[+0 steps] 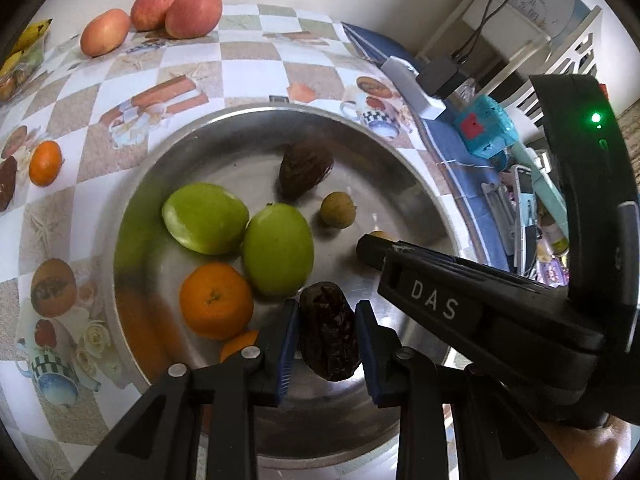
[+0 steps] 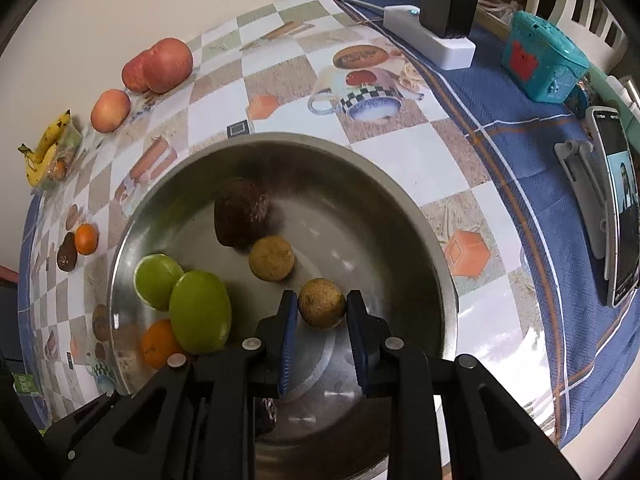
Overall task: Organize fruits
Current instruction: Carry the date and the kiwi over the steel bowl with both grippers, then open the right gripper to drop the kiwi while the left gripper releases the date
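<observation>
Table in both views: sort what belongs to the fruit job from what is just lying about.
Job:
- metal bowl with two green fruits, an orange, brown fruits
- date in the left hand-held gripper
- round brown fruit in the right hand-held gripper
- apples, bananas, small orange on the table

Lying about:
- power strip
- teal box
- phone

The bowl (image 2: pixel 420 236) at frame centre is bare metal, brushed and shiny, mirroring the fruit. The two green fruits (image 1: pixel 276 250) look smooth and waxy; the date (image 1: pixel 330 332) is wrinkled and dark with a slight gloss. The brown round fruit (image 2: pixel 322 303) has a dull, rough skin. The bench (image 2: pixel 400 152) carries a glossy printed covering, and blue woven cloth (image 2: pixel 520 128) at the right. The tool fingers (image 2: pixel 286 344) are matt black plastic.
</observation>
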The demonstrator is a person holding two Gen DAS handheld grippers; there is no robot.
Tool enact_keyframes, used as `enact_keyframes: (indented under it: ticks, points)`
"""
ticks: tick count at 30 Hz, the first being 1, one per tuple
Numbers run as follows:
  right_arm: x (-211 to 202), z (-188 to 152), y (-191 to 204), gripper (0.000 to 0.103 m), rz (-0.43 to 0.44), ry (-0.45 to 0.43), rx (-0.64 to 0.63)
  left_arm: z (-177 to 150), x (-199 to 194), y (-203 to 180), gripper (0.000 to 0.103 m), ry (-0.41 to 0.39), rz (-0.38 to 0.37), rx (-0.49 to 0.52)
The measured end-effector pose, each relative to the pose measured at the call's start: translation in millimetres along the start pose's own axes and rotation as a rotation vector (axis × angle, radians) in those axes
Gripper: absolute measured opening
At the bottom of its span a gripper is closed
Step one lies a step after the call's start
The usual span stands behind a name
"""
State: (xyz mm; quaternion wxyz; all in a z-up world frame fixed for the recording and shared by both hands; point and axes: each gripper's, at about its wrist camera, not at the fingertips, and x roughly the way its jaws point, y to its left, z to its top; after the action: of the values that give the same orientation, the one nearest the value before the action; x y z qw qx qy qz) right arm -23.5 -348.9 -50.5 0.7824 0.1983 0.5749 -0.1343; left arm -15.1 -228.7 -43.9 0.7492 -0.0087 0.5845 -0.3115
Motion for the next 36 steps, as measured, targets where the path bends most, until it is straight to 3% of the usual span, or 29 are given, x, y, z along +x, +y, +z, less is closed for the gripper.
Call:
enact_keyframes:
  ticks: [18,23,31,36]
  points:
    - [5,0,6,0.028,-0.005,0.009,-0.017,4,4,1,0.033,0.017,-0.018,-0.008]
    - [-9,3,5,0.031,-0.002,-0.045,-0.015,6,-3,1,0.043,0.001,-0.049,-0.016]
    - [-31,7,0,0.033,0.014,-0.143,0.026,11,-27,0,0.043,-0.047,-0.078,-0.01]
    - [-34,10,-4,0.032,0.017,-0.164,0.042,18,-42,11,0.043,-0.099,0.004,-0.03]
